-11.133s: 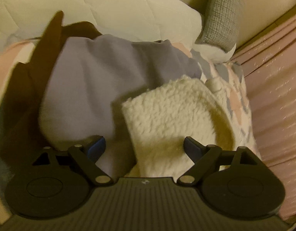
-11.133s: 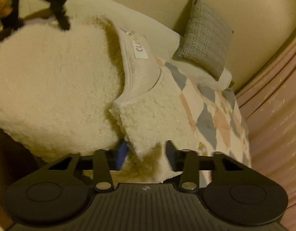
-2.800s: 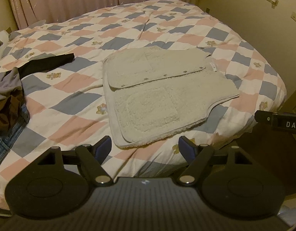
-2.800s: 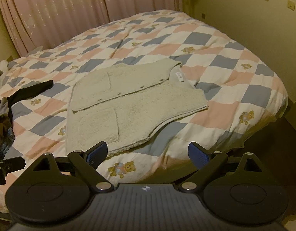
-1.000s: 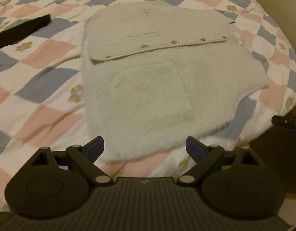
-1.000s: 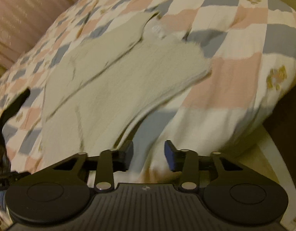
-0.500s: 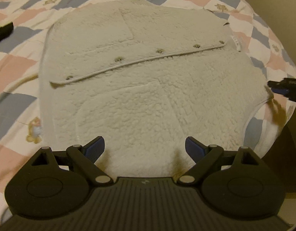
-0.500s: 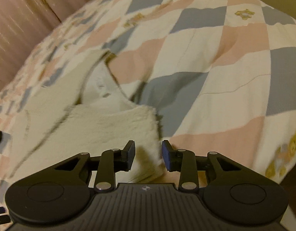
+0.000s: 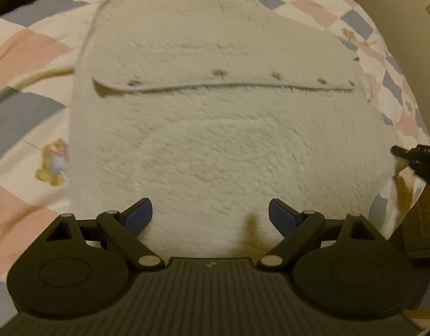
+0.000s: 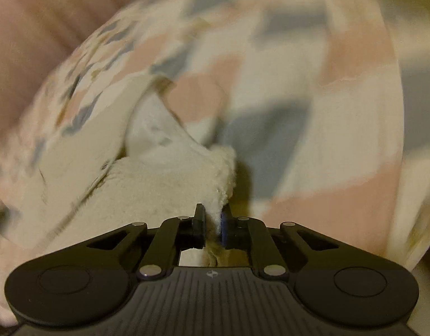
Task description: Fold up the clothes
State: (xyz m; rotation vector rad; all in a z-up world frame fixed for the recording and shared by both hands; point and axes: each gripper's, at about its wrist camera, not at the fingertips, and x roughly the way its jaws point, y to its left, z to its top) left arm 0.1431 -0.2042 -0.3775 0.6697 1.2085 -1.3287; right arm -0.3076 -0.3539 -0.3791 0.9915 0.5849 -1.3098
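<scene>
Right claw now pinching the vest's shoulder corner; left not yet engaged.

Half a second ago my right gripper (image 10: 212, 225) stood slightly parted at the fleece vest (image 9: 220, 128); now its jaws are pinched on the fluffy corner, so I judge the fold can start from that side. My left gripper (image 9: 210, 217) has moved in over the vest's near hem, jaws spread wide, holding nothing. Vest lies flat near the bed's (image 9: 27, 47) near edge.
</scene>
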